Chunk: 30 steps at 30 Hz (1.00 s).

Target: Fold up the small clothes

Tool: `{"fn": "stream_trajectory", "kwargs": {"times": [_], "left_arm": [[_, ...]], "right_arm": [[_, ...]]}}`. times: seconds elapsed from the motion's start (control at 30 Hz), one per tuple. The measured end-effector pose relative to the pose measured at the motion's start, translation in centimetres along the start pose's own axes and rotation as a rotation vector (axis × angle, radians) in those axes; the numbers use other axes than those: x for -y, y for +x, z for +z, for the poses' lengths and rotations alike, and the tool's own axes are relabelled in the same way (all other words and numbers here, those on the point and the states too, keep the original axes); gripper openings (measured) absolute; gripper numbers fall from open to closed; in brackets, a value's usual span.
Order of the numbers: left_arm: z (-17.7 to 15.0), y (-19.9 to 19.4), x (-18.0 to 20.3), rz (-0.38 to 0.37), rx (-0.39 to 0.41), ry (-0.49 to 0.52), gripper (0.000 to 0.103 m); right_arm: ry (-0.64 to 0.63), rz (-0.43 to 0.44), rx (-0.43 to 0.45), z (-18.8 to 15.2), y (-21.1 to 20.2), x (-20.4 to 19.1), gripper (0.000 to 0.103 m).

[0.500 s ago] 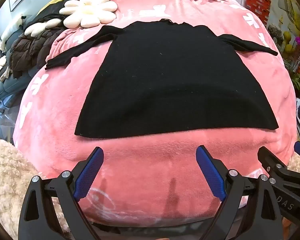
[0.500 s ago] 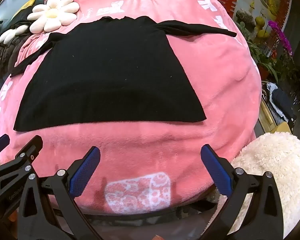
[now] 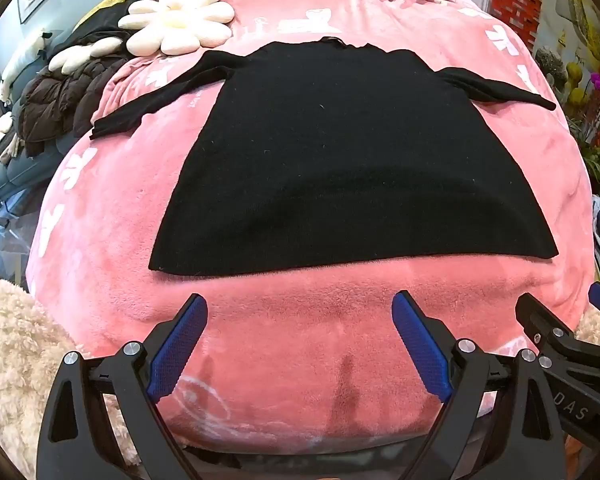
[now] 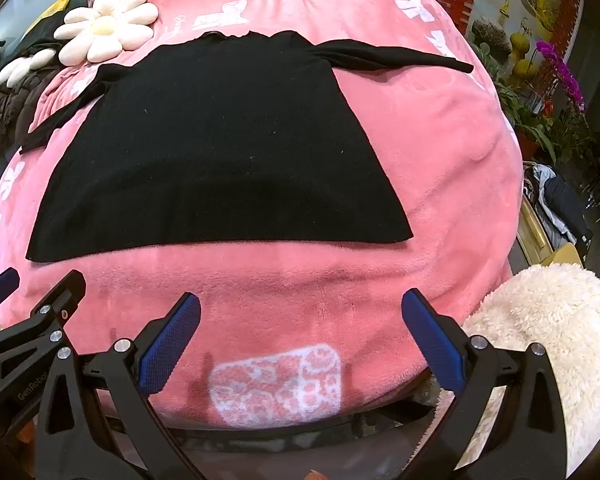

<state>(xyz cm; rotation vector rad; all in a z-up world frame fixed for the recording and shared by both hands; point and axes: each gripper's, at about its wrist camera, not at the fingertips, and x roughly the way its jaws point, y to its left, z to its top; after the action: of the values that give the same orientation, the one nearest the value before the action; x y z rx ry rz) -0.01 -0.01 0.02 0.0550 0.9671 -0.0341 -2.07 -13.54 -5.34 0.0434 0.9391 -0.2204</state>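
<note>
Just short of the black top's hem, the left claw (image 3: 300, 332) hangs with its blue pads spread wide and nothing between them, only pink blanket (image 3: 300, 312) showing in the gap. The right claw (image 4: 300, 332) is the same: pads far apart, empty, poised over the blanket on the near side of the hem, with the left claw's black frame showing at the left edge of the right wrist view. Compared with half a second ago almost nothing has shifted; both claws sit at about the same stand-off from the hem and the top lies exactly as it did, so I judge that folding has not begun and the hands are pausing or lining up before a first grab. Beyond the claws, the black top (image 3: 352, 160) lies flat and smooth on the blanket, hem nearest, neckline at the far end. Its two long sleeves stretch out sideways from the shoulders, the left one angling back toward the hem, the right one running nearly straight out. The cloth looks thin and limp, with a few pale specks of lint, and shows no folds yet. A white flower cushion (image 3: 180, 20) rests past the top's left shoulder, a dark puffy jacket (image 3: 56, 100) beside the left sleeve's end, and a fluffy cream throw (image 4: 540, 320) near the right corner of the hem.
</note>
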Motion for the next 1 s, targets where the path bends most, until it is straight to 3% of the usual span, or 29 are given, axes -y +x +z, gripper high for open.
{"fn": "stream_trajectory", "kwargs": {"times": [1.0], "left_arm": [[-0.15, 0.25, 0.22, -0.005, -0.003, 0.002, 0.090]], "right_arm": [[-0.003, -0.004, -0.002, -0.24, 0.23, 0.08, 0.098]]}}
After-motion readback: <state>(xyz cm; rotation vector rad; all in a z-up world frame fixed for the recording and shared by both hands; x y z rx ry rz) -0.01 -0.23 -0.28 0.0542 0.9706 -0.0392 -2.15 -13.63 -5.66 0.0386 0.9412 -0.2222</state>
